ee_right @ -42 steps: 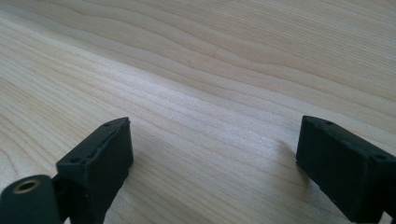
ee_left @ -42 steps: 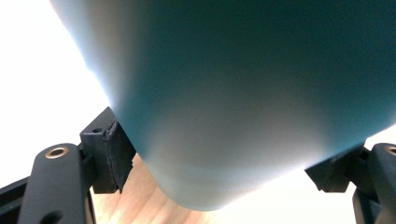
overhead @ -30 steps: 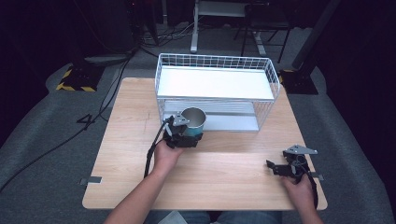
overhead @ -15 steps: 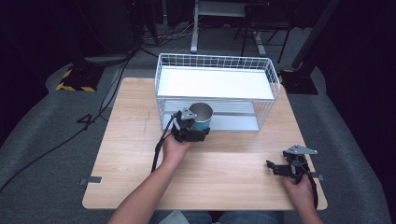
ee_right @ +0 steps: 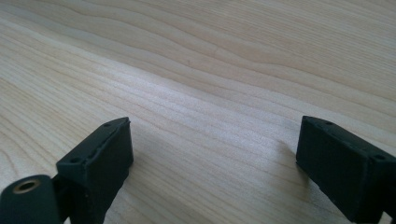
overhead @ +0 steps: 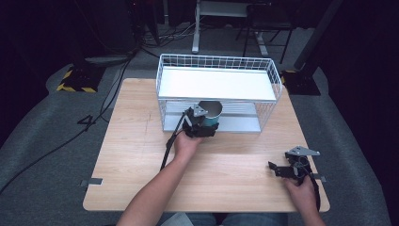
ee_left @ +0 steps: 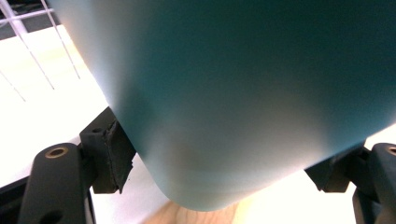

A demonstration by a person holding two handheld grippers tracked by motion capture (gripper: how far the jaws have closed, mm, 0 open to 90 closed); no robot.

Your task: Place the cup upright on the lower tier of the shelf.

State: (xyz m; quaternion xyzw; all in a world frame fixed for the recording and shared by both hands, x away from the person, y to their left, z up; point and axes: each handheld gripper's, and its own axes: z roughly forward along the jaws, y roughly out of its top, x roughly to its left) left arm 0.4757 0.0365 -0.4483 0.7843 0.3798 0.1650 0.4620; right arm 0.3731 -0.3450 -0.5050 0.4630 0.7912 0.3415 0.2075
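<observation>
A teal cup [overhead: 211, 111] with a shiny metal inside is held upright at the front opening of the lower level of a white wire rack [overhead: 216, 61]. My left gripper [overhead: 207, 126] is shut on its lower part. In the left gripper view the cup [ee_left: 243, 93] bulges between the two black pads [ee_left: 109, 156], just above the wood and the rack's pale floor. My right gripper [overhead: 275, 169] rests near the table's front right, jaws pointing left. It is open [ee_right: 212, 158], with bare wood between the jaws.
The rack has a white upper shelf [overhead: 216, 84] and a grey ribbed lower floor [overhead: 240, 123]. It stands at the back middle of the wooden table [overhead: 136, 141]. Cables trail from both grippers. Dark floor with cables and stands surrounds the table.
My left gripper has carried the cup to the right and farther back, up to the rack's lower opening. The right gripper has stayed put.
</observation>
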